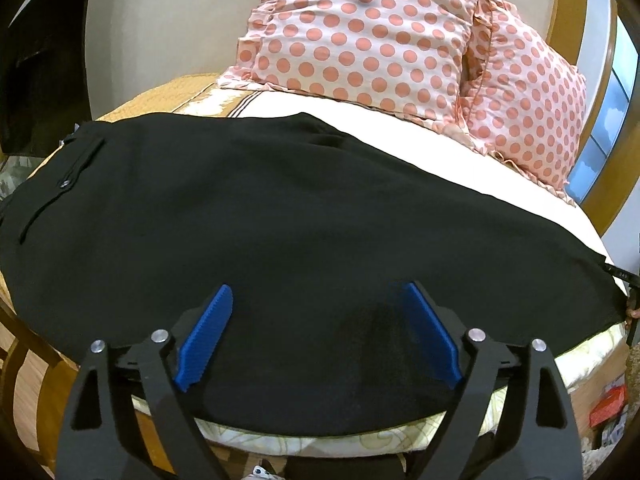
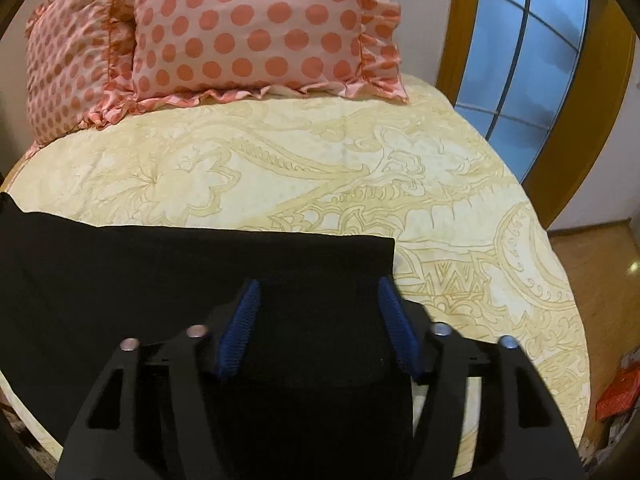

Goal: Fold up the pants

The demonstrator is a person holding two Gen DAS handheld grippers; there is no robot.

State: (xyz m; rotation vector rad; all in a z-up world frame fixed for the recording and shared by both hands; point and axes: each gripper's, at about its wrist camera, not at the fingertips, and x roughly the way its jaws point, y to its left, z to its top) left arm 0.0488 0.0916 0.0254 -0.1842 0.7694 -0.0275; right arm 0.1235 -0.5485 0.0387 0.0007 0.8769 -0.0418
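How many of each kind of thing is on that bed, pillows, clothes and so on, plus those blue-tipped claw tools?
Polka-dot pillows: 2, the nearer pillow and the farther pillow
Black pants: 1
Claw tools: 2, the left gripper and the right gripper, both open
Total: 5

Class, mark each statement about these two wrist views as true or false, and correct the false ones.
1. The pants are black. True.
2. The pants hang on a chair. False: they lie flat on the bed.
3. The left gripper is open. True.
4. The pillows are striped blue. False: pink with darker dots.
5. The right gripper is clamped shut on a pillow. False: it is open over the pants' end.
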